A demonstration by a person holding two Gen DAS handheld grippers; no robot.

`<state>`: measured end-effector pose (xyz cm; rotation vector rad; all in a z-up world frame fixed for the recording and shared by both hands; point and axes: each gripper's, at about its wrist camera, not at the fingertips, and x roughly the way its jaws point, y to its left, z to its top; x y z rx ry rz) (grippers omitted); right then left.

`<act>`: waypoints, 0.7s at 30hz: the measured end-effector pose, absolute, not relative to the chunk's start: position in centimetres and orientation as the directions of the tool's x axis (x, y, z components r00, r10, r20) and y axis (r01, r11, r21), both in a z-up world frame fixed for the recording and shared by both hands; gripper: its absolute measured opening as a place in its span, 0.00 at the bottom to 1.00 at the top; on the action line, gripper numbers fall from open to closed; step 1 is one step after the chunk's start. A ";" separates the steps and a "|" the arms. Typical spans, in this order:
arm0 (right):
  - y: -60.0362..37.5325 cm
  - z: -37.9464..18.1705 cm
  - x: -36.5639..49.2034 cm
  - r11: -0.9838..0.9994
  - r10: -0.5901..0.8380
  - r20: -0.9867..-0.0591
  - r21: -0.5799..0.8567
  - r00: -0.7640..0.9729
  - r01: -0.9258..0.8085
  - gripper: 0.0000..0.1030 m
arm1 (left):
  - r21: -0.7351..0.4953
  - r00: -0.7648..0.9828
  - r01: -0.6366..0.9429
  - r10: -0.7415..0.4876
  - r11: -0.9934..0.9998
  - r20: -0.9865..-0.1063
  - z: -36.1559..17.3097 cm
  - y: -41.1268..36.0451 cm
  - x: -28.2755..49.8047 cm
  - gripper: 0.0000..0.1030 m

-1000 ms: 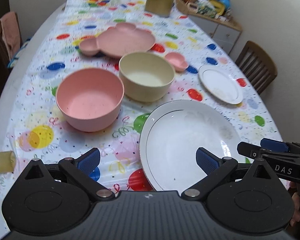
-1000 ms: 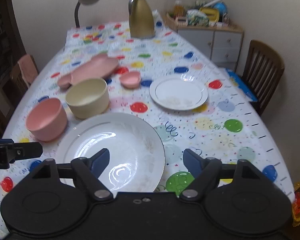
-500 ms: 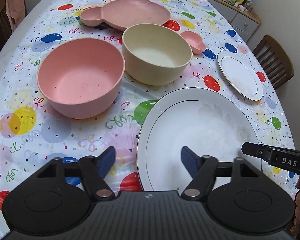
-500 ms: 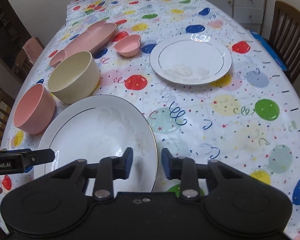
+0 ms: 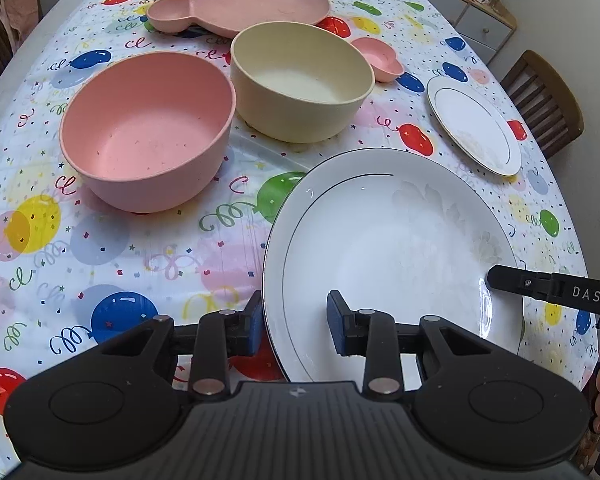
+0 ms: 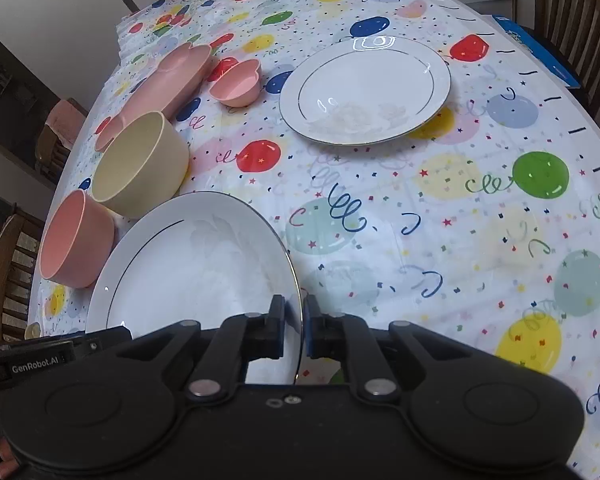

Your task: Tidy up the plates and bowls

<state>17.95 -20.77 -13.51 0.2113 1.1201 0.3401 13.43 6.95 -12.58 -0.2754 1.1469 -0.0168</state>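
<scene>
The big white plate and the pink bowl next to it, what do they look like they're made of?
Big white plate: most likely glazed porcelain or china. It is glossy, catches sharp light glints, and has a thin dark rim line and a faint floral pattern.

Pink bowl: probably matte plastic or a plant-fibre composite. Its surface is dull with no glare, the wall is thick, and tiny dark specks show inside; which of the two I cannot tell.

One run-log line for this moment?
left gripper: closing, straddles large white plate rim | right gripper: shut on same rim, opposite side | plate on table
</scene>
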 end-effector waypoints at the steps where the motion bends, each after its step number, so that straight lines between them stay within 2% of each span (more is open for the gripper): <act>1: -20.8 -13.5 17.8 0.930 0.368 -0.842 0.331 0.394 -0.162 0.08 | -0.225 0.413 -0.123 -0.156 0.967 -0.897 -12.5 6.9 13.3 0.31; 11: -22.8 -12.9 14.7 0.939 0.344 -0.849 0.310 0.401 -0.150 0.07 | -0.235 0.360 -0.029 -0.210 0.971 -0.909 -12.4 3.8 10.9 0.31; 21: -24.8 -12.6 12.0 0.948 0.319 -0.860 0.295 0.399 -0.122 0.07 | -0.210 0.339 0.029 -0.207 0.977 -0.918 -12.2 2.5 9.9 0.31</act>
